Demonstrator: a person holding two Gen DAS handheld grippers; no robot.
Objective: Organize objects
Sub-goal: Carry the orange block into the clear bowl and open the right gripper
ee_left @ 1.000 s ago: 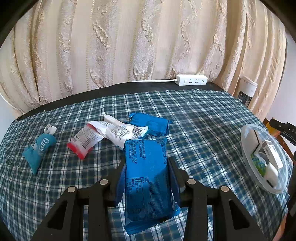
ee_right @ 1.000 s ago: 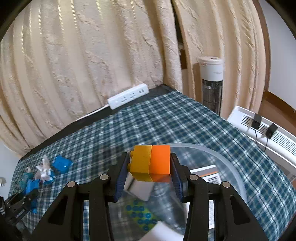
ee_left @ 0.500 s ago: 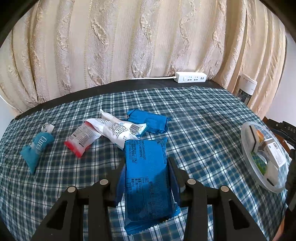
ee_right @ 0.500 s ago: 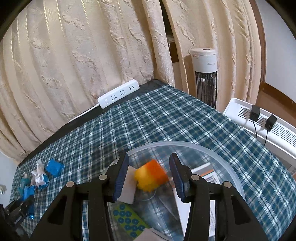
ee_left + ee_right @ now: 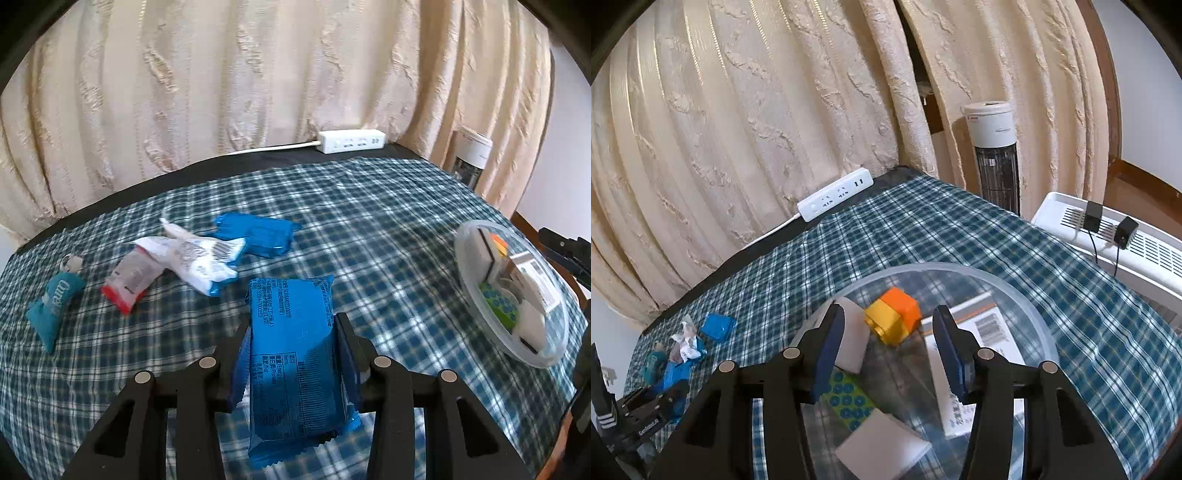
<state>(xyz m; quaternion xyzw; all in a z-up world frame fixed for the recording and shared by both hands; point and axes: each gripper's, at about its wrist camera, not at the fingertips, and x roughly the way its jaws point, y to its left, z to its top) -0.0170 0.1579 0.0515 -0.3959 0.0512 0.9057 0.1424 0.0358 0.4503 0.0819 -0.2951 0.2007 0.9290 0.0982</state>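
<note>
Packets: five, perhaps | left tongs (image 5: 291,354) pinching one blue packet (image 5: 293,354) | right tongs (image 5: 890,347) opening, empty

Both tongs, the left tongs (image 5: 291,354) and the right tongs (image 5: 890,354), are matte black plastic with triangular cut-outs, round silver screws along the arms and dark blue, seemingly rubbery pads (image 5: 827,350) inside the fingers.
</note>
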